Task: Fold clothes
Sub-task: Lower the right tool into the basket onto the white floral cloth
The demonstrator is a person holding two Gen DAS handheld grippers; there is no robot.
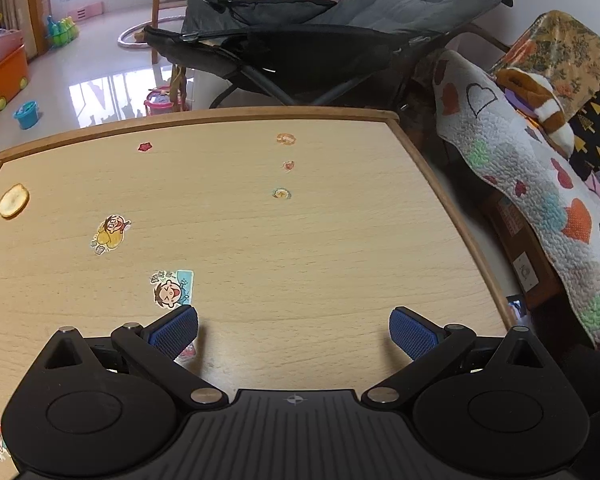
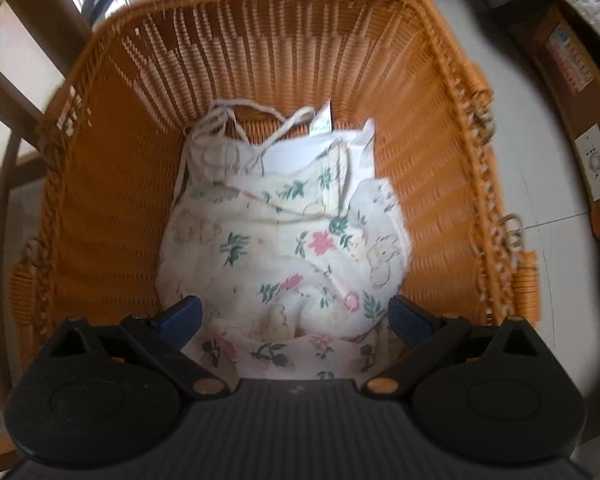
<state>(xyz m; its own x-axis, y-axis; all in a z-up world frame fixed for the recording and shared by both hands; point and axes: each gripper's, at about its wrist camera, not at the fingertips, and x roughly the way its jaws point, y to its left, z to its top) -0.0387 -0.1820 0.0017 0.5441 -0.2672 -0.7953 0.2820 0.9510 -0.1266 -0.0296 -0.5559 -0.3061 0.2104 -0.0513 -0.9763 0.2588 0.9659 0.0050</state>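
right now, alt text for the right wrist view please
The open right gripper hangs over crumpled white floral clothes lying in an orange wicker basket. White ties and a label show at the far end of the pile, and pale floor lies beyond the basket.

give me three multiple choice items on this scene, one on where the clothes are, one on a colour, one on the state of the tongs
1. Where do the floral clothes lie?
A. spread on the wooden table
B. in the wicker basket
C. on the quilt

2. What colour is the wicker basket?
A. orange
B. green
C. black

3. How do the right tongs stand?
A. shut on a garment
B. shut on nothing
C. open, a finger at each side of the cloth

Answers:
1 B, the crumpled clothes sit between the basket's woven walls, while the wooden table under the left tongs bears only stickers.
2 A, its weave is orange all round.
3 C, the blue pads stand wide apart with the cloth between them, and nothing is pinched.
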